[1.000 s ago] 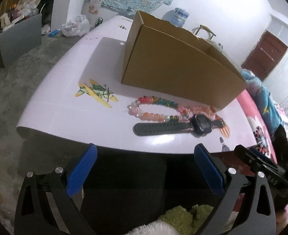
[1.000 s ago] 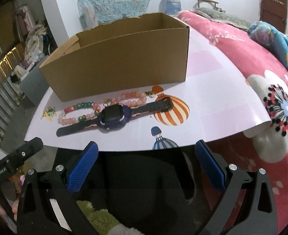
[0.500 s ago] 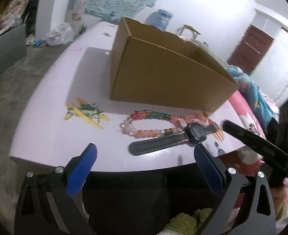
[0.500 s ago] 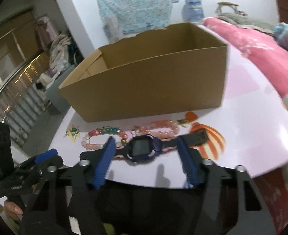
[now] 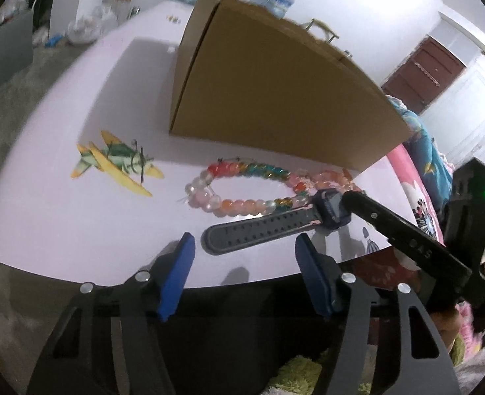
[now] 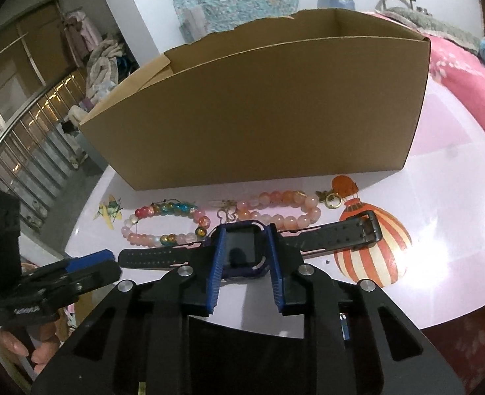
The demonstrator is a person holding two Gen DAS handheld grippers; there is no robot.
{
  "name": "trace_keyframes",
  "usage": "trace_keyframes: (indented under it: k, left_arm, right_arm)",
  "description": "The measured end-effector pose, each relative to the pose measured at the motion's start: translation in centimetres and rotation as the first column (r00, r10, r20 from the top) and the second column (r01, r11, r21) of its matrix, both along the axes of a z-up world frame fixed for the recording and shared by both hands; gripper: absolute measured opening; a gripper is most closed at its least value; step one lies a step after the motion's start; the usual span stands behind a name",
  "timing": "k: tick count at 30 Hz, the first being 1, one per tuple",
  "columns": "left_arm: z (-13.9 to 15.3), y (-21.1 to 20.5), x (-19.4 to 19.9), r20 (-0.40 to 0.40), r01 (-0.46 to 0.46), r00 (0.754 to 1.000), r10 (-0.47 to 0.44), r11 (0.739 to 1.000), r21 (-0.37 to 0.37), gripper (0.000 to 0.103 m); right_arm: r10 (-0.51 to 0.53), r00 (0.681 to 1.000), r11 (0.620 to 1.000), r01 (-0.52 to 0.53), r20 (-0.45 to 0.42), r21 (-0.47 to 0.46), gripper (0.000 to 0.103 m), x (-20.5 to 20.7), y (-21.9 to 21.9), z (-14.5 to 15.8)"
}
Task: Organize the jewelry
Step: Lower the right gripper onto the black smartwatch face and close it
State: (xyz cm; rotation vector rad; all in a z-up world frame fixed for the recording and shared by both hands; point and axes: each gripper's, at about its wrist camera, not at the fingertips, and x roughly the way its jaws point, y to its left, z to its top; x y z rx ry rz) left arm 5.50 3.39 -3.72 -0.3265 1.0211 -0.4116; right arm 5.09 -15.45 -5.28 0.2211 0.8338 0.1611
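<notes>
**Watch between right pads; left claw near strap end**

On table [image 6: 446,171], a dark watch [image 6: 242,247] lies flat in front of an open cardboard box [image 6: 259,112], strap running left-right. Right gripper [image 6: 245,233] has its blue pads either side of the watch body, jaws closing; pads look right at the case sides, but can't tell for sure if they press yet. Watch not lifted, both strap ends on the table.

Left gripper [image 5: 242,243] hovers over the near table edge, jaws abt half open and closing, nothing gripped. In left wrist view the free strap end [image 5: 229,240] sits between its blue pads but farther off, no contact seen. Same view shows the right gripper's black finger [image 5: 407,233] reaching in from the right onto the watch body.

Just beyond the watch, btw it and the box: a multicolour bead bracelet [image 6: 163,223] on the left and a pink bead bracelet [image 6: 282,207] on the right, each touching or nearly touching the strap. Box interior w/ no contents visible from these angles. Plane print [image 5: 117,161] far left of the beads; striped balloon print [image 6: 371,243] under the watch's right strap end. A hand [image 6: 28,345] holds the left gripper's handle, seen low left in right wrist view.
</notes>
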Motion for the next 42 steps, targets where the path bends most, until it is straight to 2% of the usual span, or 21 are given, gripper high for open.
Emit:
trace_keyframes:
  k: [3,6,9,13,16,18,20,23,26,28,30,31,33,36,39,41,42]
  left_arm:
    - [-0.4,0.1,0.6,-0.025,-0.013,1.0,0.013,1.0,-0.016,0.06]
    - [-0.5,0.5,0.9,-0.04,-0.031,0.999,0.029,0.998,-0.063,0.06]
    - [-0.3,1.2,0.8,-0.04,-0.029,0.999,0.023,0.988,-0.154,0.06]
    - [0.1,1.6,0.5,-0.013,-0.006,1.0,0.003,0.975,-0.224,0.06]
    - [0.3,2.3,0.5,-0.005,0.012,1.0,-0.015,0.937,-0.348,0.06]
    - [-0.1,3.0,0.9,-0.027,0.006,0.999,-0.021,0.89,-0.457,0.06]
    - [-0.7,3.6,1.4,-0.071,-0.017,0.997,-0.024,0.846,-0.533,0.06]
    - [-1.3,3.8,2.0,-0.103,-0.04,0.994,-0.022,0.826,-0.562,0.06]
    - [-0.9,3.7,2.1,-0.094,-0.046,0.996,-0.003,0.858,-0.512,0.06]
    - [-0.3,3.6,1.8,-0.078,-0.048,0.997,0.014,0.889,-0.456,0.06]
    - [0.1,3.6,1.6,-0.06,-0.063,0.997,0.044,0.928,-0.368,0.06]
    - [0.0,3.4,1.7,-0.064,-0.063,0.997,0.044,0.936,-0.347,0.06]
    - [-0.4,3.5,1.6,-0.085,-0.077,0.995,0.051,0.939,-0.336,0.06]
    - [-1.0,3.5,1.4,-0.108,-0.093,0.993,0.055,0.919,-0.384,0.06]
    - [-1.2,3.2,1.4,-0.112,-0.077,0.993,0.035,0.911,-0.405,0.06]
    - [-1.3,2.4,1.3,-0.114,-0.057,0.993,0.011,0.913,-0.405,0.06]
    - [-1.2,1.9,1.3,-0.11,-0.047,0.994,0.005,0.922,-0.385,0.06]
  right_arm:
    - [0.004,1.0,1.0,-0.004,0.001,-0.009,0.023,0.2,0.3,-0.3]
    - [0.006,1.0,1.0,-0.006,0.004,-0.003,0.023,0.1,0.1,-0.4]
    - [0.009,1.0,1.0,-0.009,0.009,-0.006,0.023,0.1,0.1,-0.4]
    - [0.002,1.0,1.0,-0.002,0.008,-0.007,0.023,0.1,-0.1,-0.5]
    - [0.001,1.0,1.0,-0.001,0.007,0.015,0.023,0.2,-0.4,-0.5]
    - [0.001,1.0,1.0,-0.001,0.008,0.019,0.023,0.1,-0.6,-0.5]
    - [0.001,1.0,1.0,-0.001,0.01,0.014,0.023,0.1,-0.6,-0.5]
    - [0.002,1.0,1.0,-0.002,0.012,0.008,0.023,0.1,-0.7,-0.4]
    - [0.003,1.0,1.0,-0.003,0.015,0.005,0.023,0.2,-0.8,-0.4]
    - [0.003,1.0,1.0,-0.003,0.017,0.005,0.023,0.2,-0.9,-0.3]
    - [0.003,1.0,1.0,-0.003,0.018,0.004,0.023,0.2,-0.7,-0.4]
    - [0.003,1.0,1.0,-0.003,0.018,0.004,0.023,0.2,-0.8,-0.3]
    - [0.003,1.0,1.0,-0.003,0.018,0.003,0.023,0.2,-0.7,-0.3]
    - [0.003,1.0,1.0,-0.003,0.02,0.0,0.023,0.2,-0.4,-0.4]
    - [0.003,1.0,1.0,-0.003,0.021,0.001,0.024,0.2,-0.4,-0.4]
    - [0.013,1.0,1.0,-0.013,0.023,0.002,0.024,0.2,-0.4,-0.3]
    - [0.017,1.0,1.0,-0.017,0.024,0.0,0.024,0.3,-0.3,-0.3]
